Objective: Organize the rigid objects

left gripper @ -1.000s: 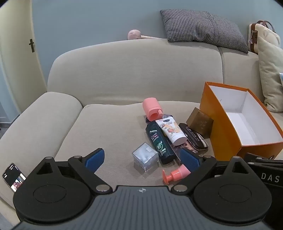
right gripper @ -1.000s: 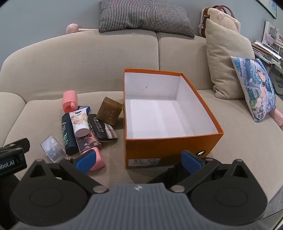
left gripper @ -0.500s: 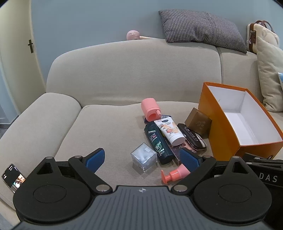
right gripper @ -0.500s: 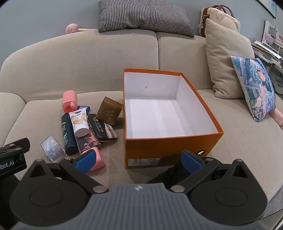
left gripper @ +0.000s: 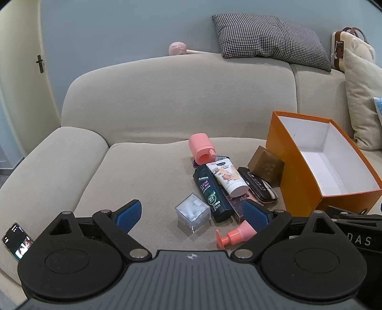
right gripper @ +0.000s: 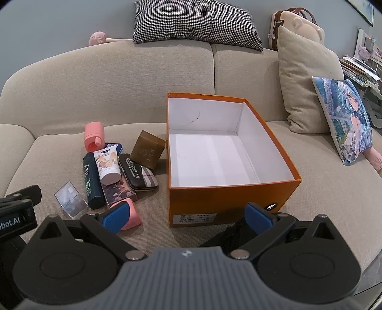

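Note:
An orange box (right gripper: 222,205) with a white, empty inside stands on the sofa seat; it also shows in the left wrist view (left gripper: 298,190). Left of it lies a pile: a pink cap (left gripper: 201,147), a dark green shampoo bottle (left gripper: 211,193), a white tube (left gripper: 228,176), a brown cube box (left gripper: 266,164), a dark case (left gripper: 259,187), a clear plastic cube (left gripper: 192,214) and a pink pump bottle (left gripper: 236,235). My left gripper (left gripper: 193,217) is open, just in front of the clear cube. My right gripper (right gripper: 187,217) is open before the box's front wall.
The beige sofa (left gripper: 167,100) has a checked cushion (right gripper: 195,21) on its back, a beige cushion (right gripper: 308,88) and a printed cushion (right gripper: 343,119) at the right. A phone (left gripper: 16,240) lies on the left armrest.
The left view has shifted slightly, so the pile sits a little lower and further left. The right gripper has barely moved. Both grippers stay open.

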### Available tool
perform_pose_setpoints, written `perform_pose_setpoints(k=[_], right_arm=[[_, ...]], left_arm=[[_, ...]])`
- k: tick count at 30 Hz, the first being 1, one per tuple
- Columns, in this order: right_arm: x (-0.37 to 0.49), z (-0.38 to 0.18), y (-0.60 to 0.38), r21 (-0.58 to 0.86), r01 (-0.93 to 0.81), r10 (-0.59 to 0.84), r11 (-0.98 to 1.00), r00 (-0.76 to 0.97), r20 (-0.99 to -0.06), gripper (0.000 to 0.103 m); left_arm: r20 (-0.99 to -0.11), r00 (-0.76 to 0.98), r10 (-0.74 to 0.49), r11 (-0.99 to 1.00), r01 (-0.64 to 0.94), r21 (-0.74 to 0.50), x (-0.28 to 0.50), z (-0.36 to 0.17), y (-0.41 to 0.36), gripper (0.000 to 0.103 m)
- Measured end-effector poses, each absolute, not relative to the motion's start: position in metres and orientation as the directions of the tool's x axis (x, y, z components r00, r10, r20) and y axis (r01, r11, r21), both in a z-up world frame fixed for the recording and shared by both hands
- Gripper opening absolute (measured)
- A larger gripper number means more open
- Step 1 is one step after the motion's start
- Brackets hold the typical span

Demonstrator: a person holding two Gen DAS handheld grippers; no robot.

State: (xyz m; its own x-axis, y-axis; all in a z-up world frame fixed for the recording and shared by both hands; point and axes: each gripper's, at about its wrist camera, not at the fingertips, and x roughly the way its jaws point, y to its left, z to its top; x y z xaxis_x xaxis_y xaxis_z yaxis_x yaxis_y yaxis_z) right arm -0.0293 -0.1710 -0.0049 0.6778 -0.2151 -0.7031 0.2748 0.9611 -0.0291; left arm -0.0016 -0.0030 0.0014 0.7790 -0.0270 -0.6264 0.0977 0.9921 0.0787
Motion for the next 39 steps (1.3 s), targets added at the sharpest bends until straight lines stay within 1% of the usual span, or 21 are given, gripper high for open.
perform_pose_setpoints(k=[20,24,28,32,33,34,35,36,38,39], right_arm=[[-0.029,-0.006,-0.171,-0.031,0.275,-0.215,0.961,0.673,-0.707,0.102],[-0.029,-0.011,-0.171,-0.02,0.271,-0.203,0.962,0.669,-0.715,0.102],[-0.028,-0.018,-0.175,0.04,0.262,-0.155,0.964,0.678,-0.718,0.102],[-0.023,-0.022,-0.176,0.081,0.248,-0.114,0.965,0.679,-0.725,0.102],[-0.022,-0.024,-0.175,0.084,0.238,-0.103,0.968,0.678,-0.727,0.101],[-0.02,-0.026,-0.174,0.091,0.225,-0.089,0.97,0.678,-0.729,0.101],[-0.018,-0.027,-0.173,0.099,0.214,-0.075,0.972,0.679,-0.73,0.098],[-0.016,-0.028,-0.171,0.108,0.198,-0.057,0.974,0.679,-0.732,0.09],[-0.011,-0.032,-0.167,0.127,0.165,-0.017,0.978,0.67,-0.742,0.081],[-0.008,-0.034,-0.165,0.137,0.149,0.003,0.979,0.663,-0.749,0.076]], left_arm=[[-0.634,0.772,-0.036,0.993,0.102,0.067,-0.002,0.0,-0.004,0.103],[-0.642,0.763,-0.067,0.992,0.119,0.038,-0.002,-0.002,-0.002,0.103],[-0.651,0.746,-0.137,0.987,0.156,-0.028,0.001,-0.005,0.004,0.103],[-0.67,0.724,-0.163,0.984,0.166,-0.06,0.007,-0.011,0.008,0.103],[-0.673,0.719,-0.173,0.983,0.169,-0.072,0.009,-0.012,0.01,0.101],[-0.678,0.713,-0.18,0.982,0.171,-0.081,0.011,-0.014,0.012,0.094],[-0.688,0.703,-0.179,0.982,0.17,-0.082,0.013,-0.016,0.013,0.09],[-0.699,0.692,-0.179,0.982,0.169,-0.083,0.016,-0.019,0.014,0.084],[-0.722,0.667,-0.182,0.981,0.171,-0.089,0.02,-0.024,0.018,0.079],[-0.734,0.652,-0.19,0.979,0.177,-0.096,0.023,-0.028,0.02,0.074]])
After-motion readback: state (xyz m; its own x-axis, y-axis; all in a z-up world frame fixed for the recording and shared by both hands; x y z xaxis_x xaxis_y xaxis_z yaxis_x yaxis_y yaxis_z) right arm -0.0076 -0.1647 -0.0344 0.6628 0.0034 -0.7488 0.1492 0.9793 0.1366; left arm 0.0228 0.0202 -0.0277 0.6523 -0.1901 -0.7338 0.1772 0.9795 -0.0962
